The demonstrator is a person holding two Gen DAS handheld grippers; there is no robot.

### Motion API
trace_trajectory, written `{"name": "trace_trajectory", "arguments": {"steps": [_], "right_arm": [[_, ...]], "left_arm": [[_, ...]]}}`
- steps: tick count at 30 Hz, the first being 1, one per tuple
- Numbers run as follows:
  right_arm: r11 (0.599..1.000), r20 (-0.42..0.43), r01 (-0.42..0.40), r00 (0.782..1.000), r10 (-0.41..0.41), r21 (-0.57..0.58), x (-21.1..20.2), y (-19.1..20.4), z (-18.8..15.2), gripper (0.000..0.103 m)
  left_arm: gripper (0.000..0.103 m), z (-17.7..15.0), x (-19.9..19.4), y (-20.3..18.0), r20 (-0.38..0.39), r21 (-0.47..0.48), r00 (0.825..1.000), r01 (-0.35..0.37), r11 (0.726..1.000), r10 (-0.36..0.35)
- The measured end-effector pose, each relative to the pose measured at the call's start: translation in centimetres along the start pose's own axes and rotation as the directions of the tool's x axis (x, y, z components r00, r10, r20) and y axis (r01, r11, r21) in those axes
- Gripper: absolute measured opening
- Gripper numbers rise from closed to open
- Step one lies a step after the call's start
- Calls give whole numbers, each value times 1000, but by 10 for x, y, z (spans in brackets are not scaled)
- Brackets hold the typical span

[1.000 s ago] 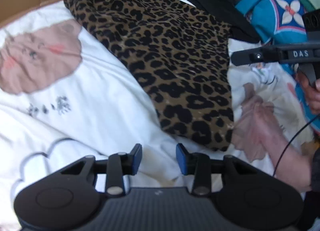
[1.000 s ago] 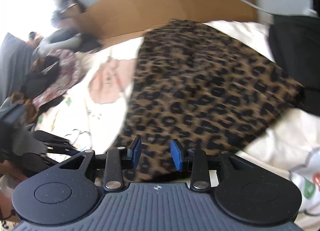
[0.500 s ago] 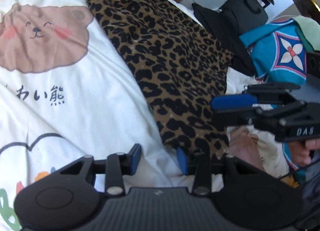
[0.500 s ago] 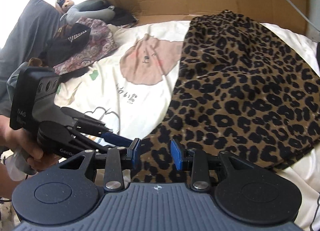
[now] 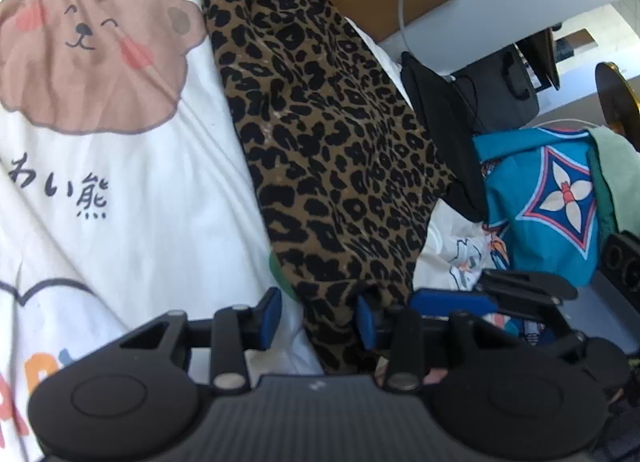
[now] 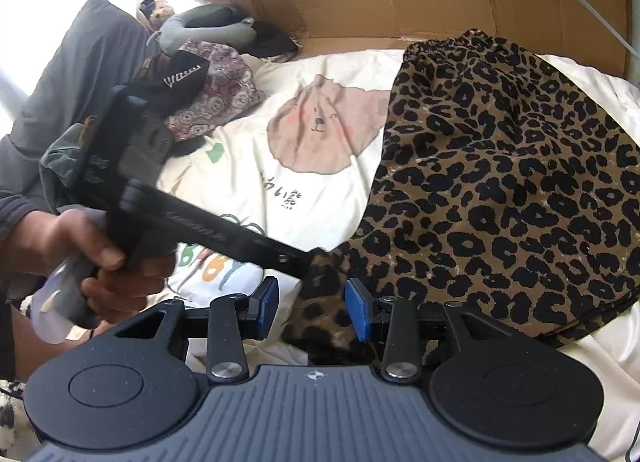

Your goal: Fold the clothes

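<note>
Leopard garment (image 5: pixel 332 166) looks thin, limp, slippery: your left gripper (image 5: pixel 318 316) and right gripper (image 6: pixel 308 308) fingers stand apart astride its near hem, so pinch there.

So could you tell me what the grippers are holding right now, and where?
Nothing yet: left gripper and right gripper are both open, straddling the near hem of the leopard-print garment.

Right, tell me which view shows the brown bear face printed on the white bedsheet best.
The left wrist view: the brown bear face print is large, sharp and unobstructed. The right wrist view shows the bear smaller and farther off, its right edge meeting the leopard-print garment.
</note>
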State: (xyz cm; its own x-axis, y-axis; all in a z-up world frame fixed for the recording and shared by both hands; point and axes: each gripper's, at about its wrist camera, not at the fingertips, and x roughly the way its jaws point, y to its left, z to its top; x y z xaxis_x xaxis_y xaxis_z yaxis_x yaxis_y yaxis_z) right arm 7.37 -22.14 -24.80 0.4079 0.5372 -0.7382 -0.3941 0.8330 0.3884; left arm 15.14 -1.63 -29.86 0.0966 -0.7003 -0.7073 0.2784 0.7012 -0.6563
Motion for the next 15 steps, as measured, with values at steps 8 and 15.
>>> {"name": "trace_trajectory", "arguments": {"steps": [8,15], "right_arm": [[992,-20,51,998,-54,-119,5,10,-6,62],[983,-17,143,989,-146,-115,11,-3,-11,60]], "left_arm": [[42,8,19,-3,-41,-47,999,10,999,-12],[42,11,22,-4,-51,-64,999,2,998,-5]]}}
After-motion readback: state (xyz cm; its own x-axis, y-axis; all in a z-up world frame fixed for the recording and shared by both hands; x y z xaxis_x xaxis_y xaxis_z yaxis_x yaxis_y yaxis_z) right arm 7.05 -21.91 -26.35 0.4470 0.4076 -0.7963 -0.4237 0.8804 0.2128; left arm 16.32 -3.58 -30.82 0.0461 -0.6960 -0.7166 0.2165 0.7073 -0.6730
